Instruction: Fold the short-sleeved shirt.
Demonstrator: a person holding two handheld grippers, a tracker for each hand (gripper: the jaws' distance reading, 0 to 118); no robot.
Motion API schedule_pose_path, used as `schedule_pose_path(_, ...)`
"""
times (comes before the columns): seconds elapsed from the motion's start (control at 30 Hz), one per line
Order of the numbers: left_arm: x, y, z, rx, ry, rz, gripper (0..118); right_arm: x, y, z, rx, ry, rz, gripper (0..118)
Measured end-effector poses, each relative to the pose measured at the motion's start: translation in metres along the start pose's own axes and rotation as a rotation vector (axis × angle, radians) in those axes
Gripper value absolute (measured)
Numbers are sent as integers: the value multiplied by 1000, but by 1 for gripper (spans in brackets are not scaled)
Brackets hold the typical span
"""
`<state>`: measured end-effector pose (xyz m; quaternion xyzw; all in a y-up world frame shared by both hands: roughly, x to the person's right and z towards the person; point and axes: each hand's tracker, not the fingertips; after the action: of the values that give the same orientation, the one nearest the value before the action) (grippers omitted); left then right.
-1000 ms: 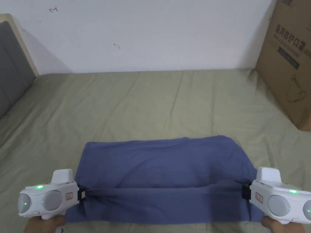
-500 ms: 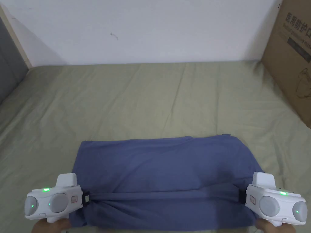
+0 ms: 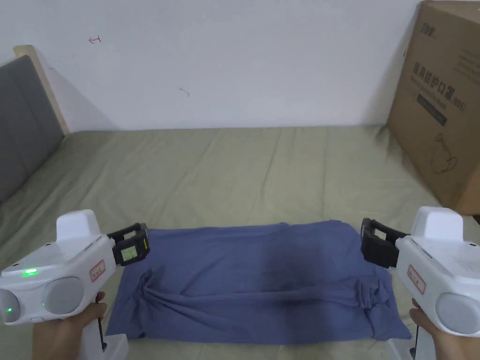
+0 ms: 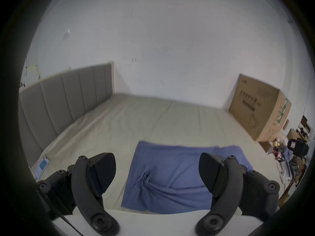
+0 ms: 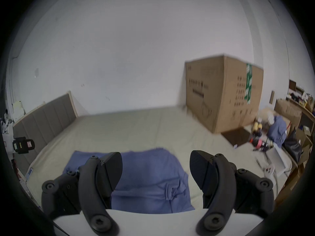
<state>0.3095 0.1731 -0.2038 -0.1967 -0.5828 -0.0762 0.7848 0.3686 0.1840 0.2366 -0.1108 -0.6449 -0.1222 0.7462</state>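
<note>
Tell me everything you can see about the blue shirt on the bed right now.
The shirt is a plain blue, soft-looking cloth, folded into a wide rectangle lying flat on the olive bed sheet, near the front edge. Small bunched creases sit near its left and right ends; the middle is fairly smooth. No sleeves or collar can be made out. The left gripper and right gripper are raised at its far corners, jaws apart, gripping nothing.

Cardboard box [image 3: 440,108]: dark printed characters and a line drawing on its side, too blurred to read. Left gripper [image 3: 131,241] and right gripper [image 3: 372,243] bodies carry small red-framed stickers [image 3: 97,271], illegible.
</note>
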Motion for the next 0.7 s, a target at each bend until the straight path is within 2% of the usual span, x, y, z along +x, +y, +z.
schedule_pose_path(0.1,12,5,34,102,-11,-26,103,-9,11,35,99,-4,42,85)
schedule_pose_path(0.17,21,4,50,147,-5,-66,98,-14,14,51,150,-10,55,84)
schedule_pose_path(0.2,26,2,58,180,-11,-93,91,-16,15,58,168,-14,69,83)
schedule_pose_path(0.27,34,-3,70,225,-11,-145,65,-21,15,67,190,-30,87,72)
schedule_pose_path(0.3,38,-6,72,240,-5,-149,53,-22,15,72,206,-36,98,62)
schedule_pose_path(0.4,45,-13,81,258,-26,-145,13,-26,14,82,243,-51,113,7)
schedule_pose_path(0.43,47,-15,81,256,-24,-142,0,-27,13,84,257,-64,126,4)
schedule_pose_path(0.5,48,-19,82,258,-32,-134,0,-28,12,86,263,-63,133,0)
schedule_pose_path(0.7,46,-23,73,205,-57,-115,0,-26,12,84,247,-44,127,0)
